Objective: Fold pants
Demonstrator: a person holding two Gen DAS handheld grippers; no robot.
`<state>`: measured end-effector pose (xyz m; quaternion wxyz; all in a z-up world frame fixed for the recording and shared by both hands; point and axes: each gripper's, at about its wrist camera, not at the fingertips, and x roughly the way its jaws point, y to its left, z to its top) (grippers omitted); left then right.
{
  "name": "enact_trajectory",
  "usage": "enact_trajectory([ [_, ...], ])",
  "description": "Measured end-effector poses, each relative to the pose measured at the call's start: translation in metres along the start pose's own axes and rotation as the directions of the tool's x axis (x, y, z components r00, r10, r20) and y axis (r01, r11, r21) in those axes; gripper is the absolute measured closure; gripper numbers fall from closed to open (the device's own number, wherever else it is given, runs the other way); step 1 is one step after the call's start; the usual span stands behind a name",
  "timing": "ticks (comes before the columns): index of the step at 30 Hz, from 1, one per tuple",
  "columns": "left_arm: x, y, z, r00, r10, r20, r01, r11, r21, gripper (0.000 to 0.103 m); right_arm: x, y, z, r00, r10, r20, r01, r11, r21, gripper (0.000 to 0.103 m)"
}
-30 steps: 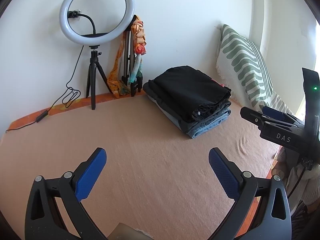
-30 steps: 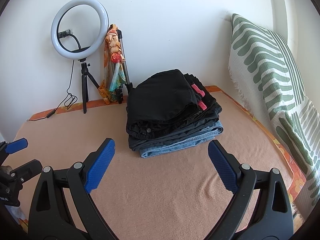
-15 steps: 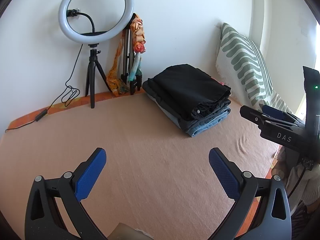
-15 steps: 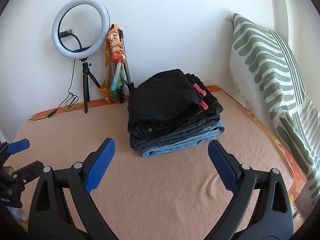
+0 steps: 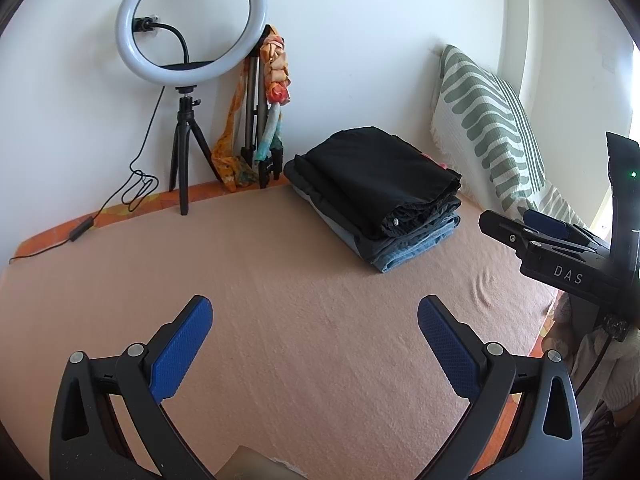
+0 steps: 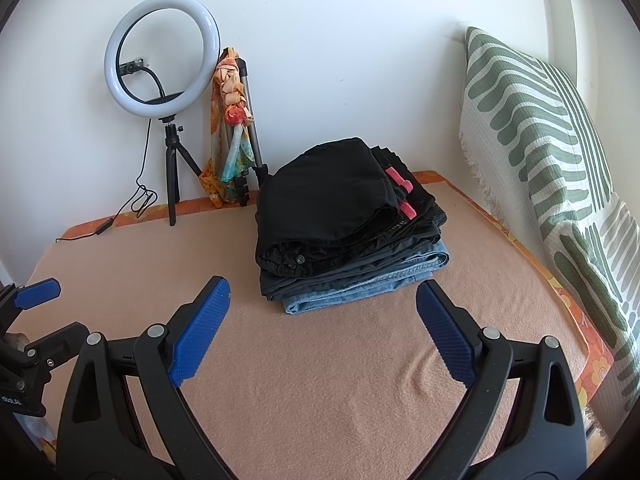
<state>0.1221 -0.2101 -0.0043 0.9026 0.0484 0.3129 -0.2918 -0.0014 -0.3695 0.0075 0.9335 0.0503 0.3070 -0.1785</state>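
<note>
A stack of folded pants (image 5: 376,196) lies on the peach blanket (image 5: 280,300), black pairs on top and blue jeans at the bottom; it also shows in the right wrist view (image 6: 344,224). My left gripper (image 5: 314,322) is open and empty above the bare blanket, short of the stack. My right gripper (image 6: 322,306) is open and empty just in front of the stack's near edge. The right gripper's side shows at the right of the left wrist view (image 5: 560,248). The left gripper's tip shows at the left edge of the right wrist view (image 6: 36,296).
A ring light on a small tripod (image 5: 188,80) stands by the back wall, its cable (image 5: 80,232) trailing left. A folded tripod with a colourful scarf (image 5: 264,112) leans beside it. A green-striped pillow (image 6: 552,152) stands along the right side.
Both grippers have shifted slightly; the stack sits a little lower and nearer in the right wrist view. Both stay open and empty.
</note>
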Motion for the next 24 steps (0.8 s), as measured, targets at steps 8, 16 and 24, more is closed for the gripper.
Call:
enact_trajectory([
  [8, 0.0000, -0.0016, -0.0009, 1.000, -0.001, 0.000, 0.001, 1.000, 0.003, 0.001, 0.0002, -0.0007, 0.0001, 1.000, 0.000, 0.000, 0.000, 1.000, -0.001, 0.007],
  [16, 0.0003, -0.0011, -0.0011, 1.000, -0.001, -0.002, 0.001, 1.000, -0.001, 0.001, 0.0002, -0.0004, -0.0003, 1.000, -0.001, 0.000, 0.001, 1.000, -0.001, 0.007],
  [24, -0.0035, -0.0026, -0.0014, 1.000, -0.008, 0.013, 0.008, 1.000, 0.011, 0.001, -0.0002, 0.0005, -0.0004, 1.000, 0.001, -0.001, -0.001, 1.000, 0.004, 0.007],
])
